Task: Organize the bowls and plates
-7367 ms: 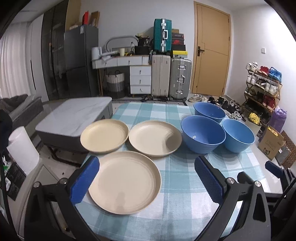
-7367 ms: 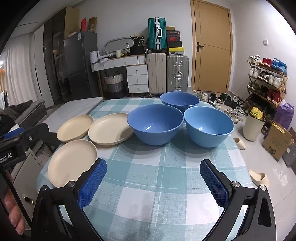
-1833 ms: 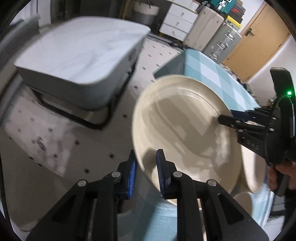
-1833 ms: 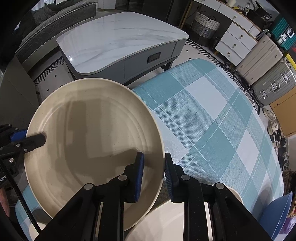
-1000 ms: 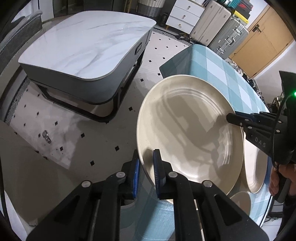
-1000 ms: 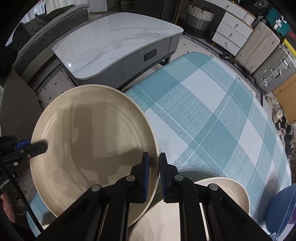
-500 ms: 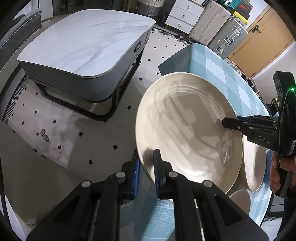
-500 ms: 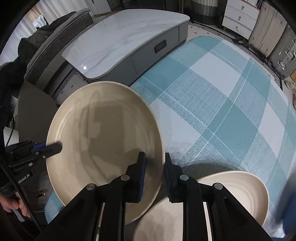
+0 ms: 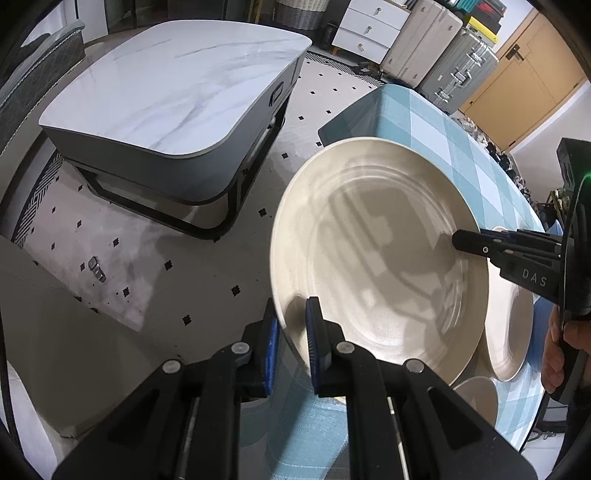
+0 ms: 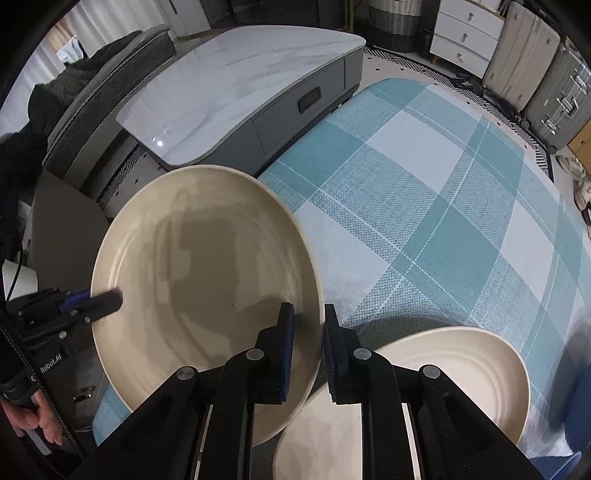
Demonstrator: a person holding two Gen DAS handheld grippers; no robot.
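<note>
Left gripper (image 9: 291, 325): jaws pressed together on the near rim of a large cream plate (image 9: 376, 251), one blue pad under the rim, the other on the inner face. The plate is held up off the surface, tilted, partly over the floor past the surface's edge.

Right gripper (image 10: 308, 332): straddles the opposite rim of the same cream plate (image 10: 199, 288). Jaws narrow and closing at this moment, the rim between them. The inner pad lies against the plate's inside; a slim gap shows between the rim and the outer pad, so a firm pinch cannot be confirmed. In the left wrist view this gripper enters from the right as a black finger (image 9: 476, 242) lying on the plate's far rim, with a person's hand (image 9: 557, 343) on its handle.

A second cream plate (image 10: 443, 373) lies on the surface (image 10: 424, 206), which is covered in a teal-and-white check cloth, just beside and partly under the held plate. The left wrist view shows the edge of a third cream plate (image 9: 476, 395) low on the cloth. A blue shape at the right edge of the right wrist view is too cropped to identify.

Background: marble-topped coffee table (image 9: 173, 81) on the floor beyond the surface; suitcases (image 9: 461, 55) and white drawers (image 9: 373, 29) along the wall.
</note>
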